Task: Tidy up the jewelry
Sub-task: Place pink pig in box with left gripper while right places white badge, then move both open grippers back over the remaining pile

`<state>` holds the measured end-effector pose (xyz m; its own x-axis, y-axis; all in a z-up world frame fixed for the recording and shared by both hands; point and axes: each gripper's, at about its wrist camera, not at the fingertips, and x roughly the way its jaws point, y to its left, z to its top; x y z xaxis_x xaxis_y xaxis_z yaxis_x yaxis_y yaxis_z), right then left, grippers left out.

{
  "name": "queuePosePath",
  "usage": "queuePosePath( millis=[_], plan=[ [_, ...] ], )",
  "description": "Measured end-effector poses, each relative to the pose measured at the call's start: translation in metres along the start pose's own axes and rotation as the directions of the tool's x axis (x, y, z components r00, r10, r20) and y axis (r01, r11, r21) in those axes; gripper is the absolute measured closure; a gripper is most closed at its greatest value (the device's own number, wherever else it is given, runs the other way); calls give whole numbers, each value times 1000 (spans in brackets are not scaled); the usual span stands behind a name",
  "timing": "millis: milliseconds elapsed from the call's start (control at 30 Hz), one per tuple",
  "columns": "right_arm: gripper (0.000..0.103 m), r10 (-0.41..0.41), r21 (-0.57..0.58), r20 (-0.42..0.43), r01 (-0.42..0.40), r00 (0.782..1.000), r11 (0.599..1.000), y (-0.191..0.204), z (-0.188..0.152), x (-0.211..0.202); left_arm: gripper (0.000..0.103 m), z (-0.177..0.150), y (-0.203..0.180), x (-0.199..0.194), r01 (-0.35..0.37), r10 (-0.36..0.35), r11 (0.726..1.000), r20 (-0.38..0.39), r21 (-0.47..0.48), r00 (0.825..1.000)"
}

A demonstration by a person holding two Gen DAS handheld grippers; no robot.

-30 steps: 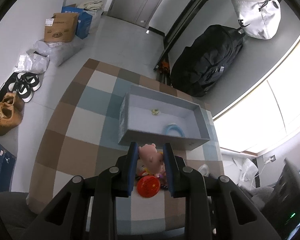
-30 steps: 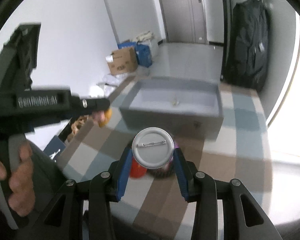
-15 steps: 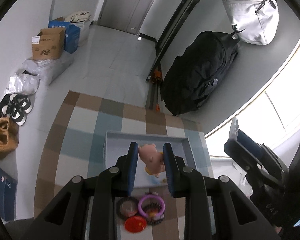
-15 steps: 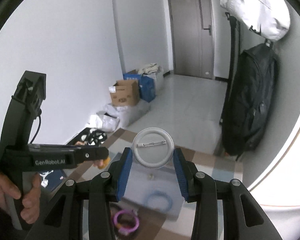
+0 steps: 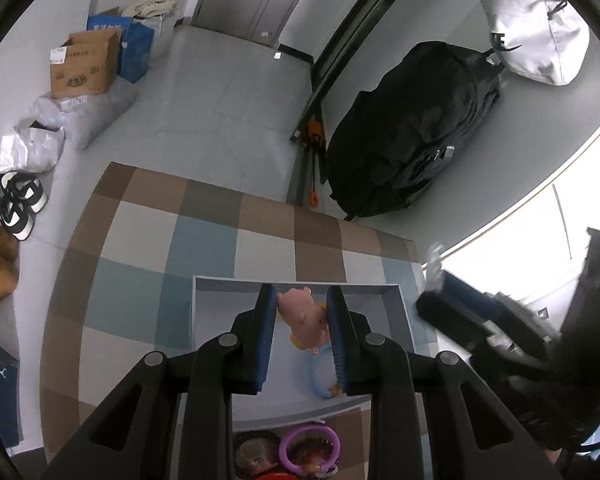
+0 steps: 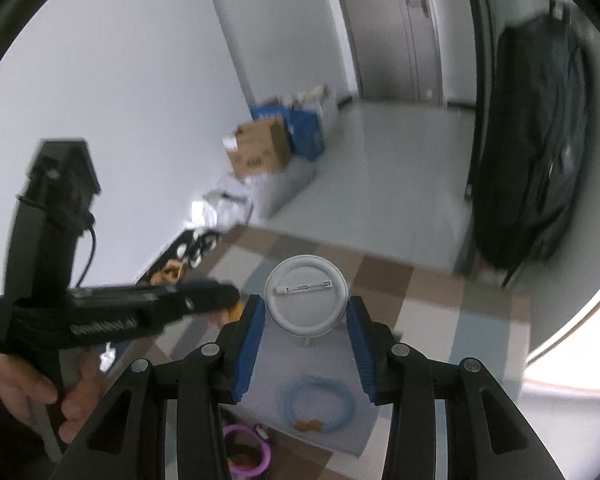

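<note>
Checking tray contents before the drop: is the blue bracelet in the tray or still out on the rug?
In. The blue bracelet lies flat on the floor of the grey tray, while the purple ring sits outside its near wall.

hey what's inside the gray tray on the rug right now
A light blue bracelet lies on the floor of the tray. The grippers and the things they hold cover part of the tray, so anything else there is hidden.

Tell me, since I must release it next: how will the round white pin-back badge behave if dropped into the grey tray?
The round white pin-back badge looks thin and stiff, probably light. Held by its rim, it may land flat or roll in the grey tray. Its clasp could snag.
</note>
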<state>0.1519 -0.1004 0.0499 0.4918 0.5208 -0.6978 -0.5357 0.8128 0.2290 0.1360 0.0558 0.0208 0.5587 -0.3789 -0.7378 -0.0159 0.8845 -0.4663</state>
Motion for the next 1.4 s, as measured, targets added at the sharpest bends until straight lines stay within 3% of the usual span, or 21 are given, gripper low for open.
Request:
queuePosePath(
  millis=[133,233,400,500,600,633,733,900,1133,1400],
  plan=[
    [62,46,103,-82,-38,996,994,-13,-3,20,83,1,2,6,5,-5,1000,-17,-7,1000],
    [62,43,95,-106,-33,993,995,-13,-2,26,83,2,4,14,13,-14,1000,-33,-15,999],
    [61,45,98,-123,-33,991,995,-15,-4,26,83,3,7,17,84,-85,996,-36,-39,996],
    [51,45,124,-144,-27,989,992,-19,-3,29,81,4,14,22,160,-166,982,-48,-101,985],
    [37,48,126,-114,-34,992,992,-21,-1,19,57,5,17,22,180,-191,973,-64,-147,980],
    [32,38,116,-95,-27,995,993,-22,0,13,43,5,17,19,179,-189,972,-56,-151,980],
    [20,5,107,-48,1,999,994,-27,-1,-3,39,5,16,11,188,-194,972,-28,-138,981],
    [17,-14,124,-37,19,999,992,-35,-8,-14,39,2,12,7,152,-157,981,-28,-118,987],
    [3,-50,91,46,46,998,995,-30,-17,-37,39,-8,2,-10,46,-46,998,17,-39,999],
    [0,-52,98,126,40,991,994,-25,-29,-60,38,-24,12,-34,-69,72,997,85,-33,994]
  ],
)
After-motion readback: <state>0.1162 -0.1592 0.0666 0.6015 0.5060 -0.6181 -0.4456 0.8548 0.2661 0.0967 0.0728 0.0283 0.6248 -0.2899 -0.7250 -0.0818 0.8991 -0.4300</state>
